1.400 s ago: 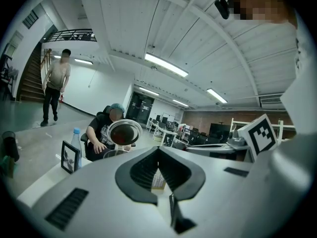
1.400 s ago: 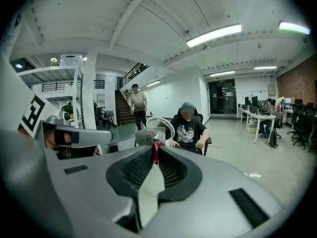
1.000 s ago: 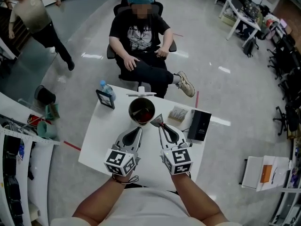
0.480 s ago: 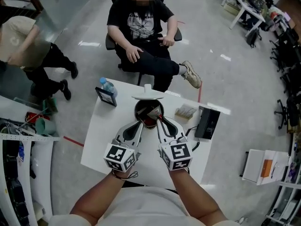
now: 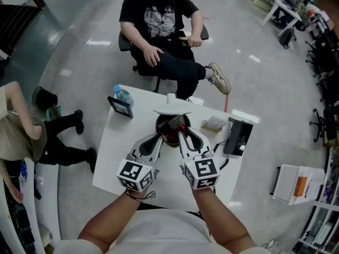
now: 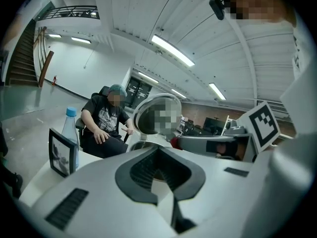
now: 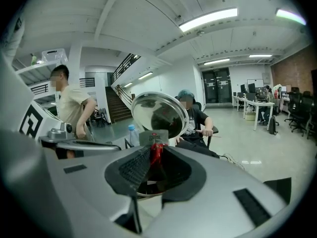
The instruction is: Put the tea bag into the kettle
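Observation:
The steel kettle (image 5: 165, 136) stands on the white table with its round lid (image 5: 172, 111) tipped up behind the mouth. My right gripper (image 5: 180, 133) reaches over the kettle's mouth with the tea bag (image 7: 154, 144), a red bag under a grey tag, between its fingertips. Its jaws have just been opening a little, and the bag still sits between the tips in front of the lid (image 7: 159, 114). My left gripper (image 5: 158, 138) is shut and empty, beside the kettle's left rim. The left gripper view shows the lid (image 6: 159, 115) just ahead.
A water bottle (image 5: 121, 95) and a small framed picture (image 5: 119, 108) stand at the table's far left. A pale packet (image 5: 213, 123) and a black box (image 5: 237, 136) lie right of the kettle. A person sits behind the table (image 5: 116, 157); another stands at its left.
Both grippers moved forward and down towards the kettle, bringing the tea bag from its near rim to over its mouth. The standing person walked closer along the left side.

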`<state>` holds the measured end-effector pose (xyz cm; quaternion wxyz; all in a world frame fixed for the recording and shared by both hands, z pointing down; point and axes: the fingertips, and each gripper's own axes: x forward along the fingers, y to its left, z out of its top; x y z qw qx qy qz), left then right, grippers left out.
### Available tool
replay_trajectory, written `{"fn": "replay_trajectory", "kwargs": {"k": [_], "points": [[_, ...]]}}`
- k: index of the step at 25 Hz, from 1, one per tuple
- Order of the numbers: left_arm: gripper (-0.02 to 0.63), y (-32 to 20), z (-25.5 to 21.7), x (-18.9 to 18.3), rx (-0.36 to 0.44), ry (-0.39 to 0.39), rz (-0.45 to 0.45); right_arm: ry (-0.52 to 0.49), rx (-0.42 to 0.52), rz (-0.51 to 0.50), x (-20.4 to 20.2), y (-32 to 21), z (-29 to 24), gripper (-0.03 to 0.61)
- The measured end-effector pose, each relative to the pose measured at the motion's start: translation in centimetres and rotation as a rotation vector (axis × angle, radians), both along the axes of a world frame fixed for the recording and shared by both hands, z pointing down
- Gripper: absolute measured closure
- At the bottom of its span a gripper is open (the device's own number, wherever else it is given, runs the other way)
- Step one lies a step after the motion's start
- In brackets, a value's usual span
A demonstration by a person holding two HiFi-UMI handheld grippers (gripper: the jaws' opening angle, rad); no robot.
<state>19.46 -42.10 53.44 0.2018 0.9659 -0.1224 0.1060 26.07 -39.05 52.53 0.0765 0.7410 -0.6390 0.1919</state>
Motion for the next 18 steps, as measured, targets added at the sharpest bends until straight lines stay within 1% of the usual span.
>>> {"fn": "replay_trajectory", "kwargs": {"k": [9,14,18], "points": [[0.604,0.5,0.1,-0.4,0.003,-0.001,0.003,0.007,0.001,-0.012,-0.5,0.4,-0.2,0.508],[0.604,1.7,-0.4,-0.6,0.012,0.008,-0.001,0.013,0.014,-0.012,-0.7,1.8,-0.8,0.508],[0.605,3.4,-1.1,-0.9,0.009,0.020,-0.002,0.008,0.032,-0.040,-1.5,3.4,-1.6,0.508]]}}
